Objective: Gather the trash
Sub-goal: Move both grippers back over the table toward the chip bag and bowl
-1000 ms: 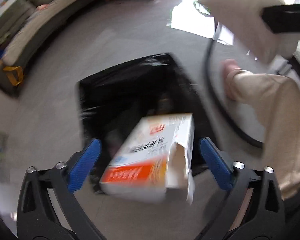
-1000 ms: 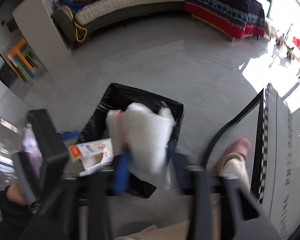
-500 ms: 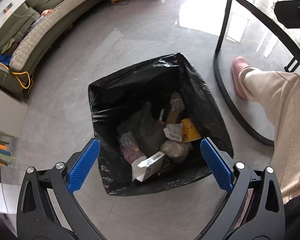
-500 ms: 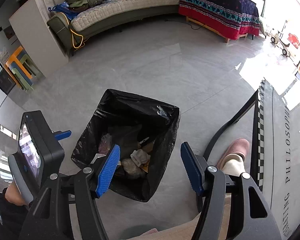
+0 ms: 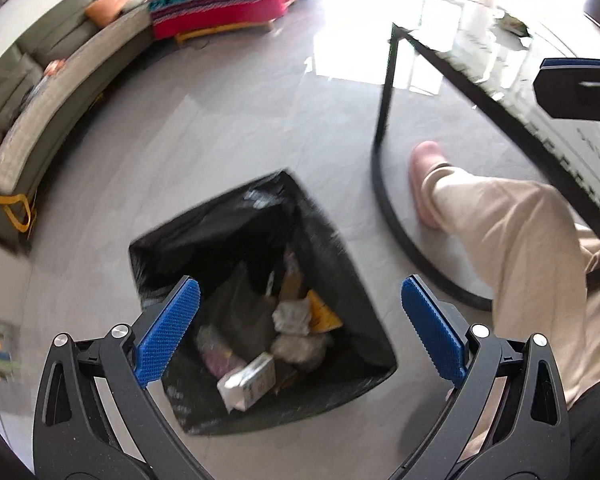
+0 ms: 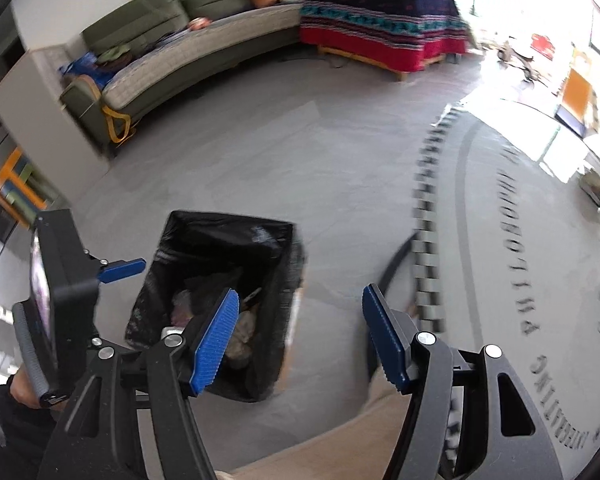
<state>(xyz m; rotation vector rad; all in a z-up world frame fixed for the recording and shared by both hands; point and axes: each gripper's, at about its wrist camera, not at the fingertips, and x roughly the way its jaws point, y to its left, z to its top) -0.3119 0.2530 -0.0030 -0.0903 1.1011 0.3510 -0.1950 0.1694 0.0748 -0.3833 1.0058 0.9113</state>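
Left tongs point(image 5: 300, 328) and right tongs point(image 6: 296, 340) gape empty; both have drifted since half a second ago. The black-bagged square trash bin point(image 5: 352, 280) sits on the floor below. Only the left view shows the white carton point(image 5: 248, 380) inside.

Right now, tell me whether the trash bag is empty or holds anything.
Holds trash: the black trash bag stands open with a white carton and crumpled wrappers inside.

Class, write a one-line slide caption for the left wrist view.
Open left gripper hovers empty above the black-lined trash bin, a white carton among its trash.
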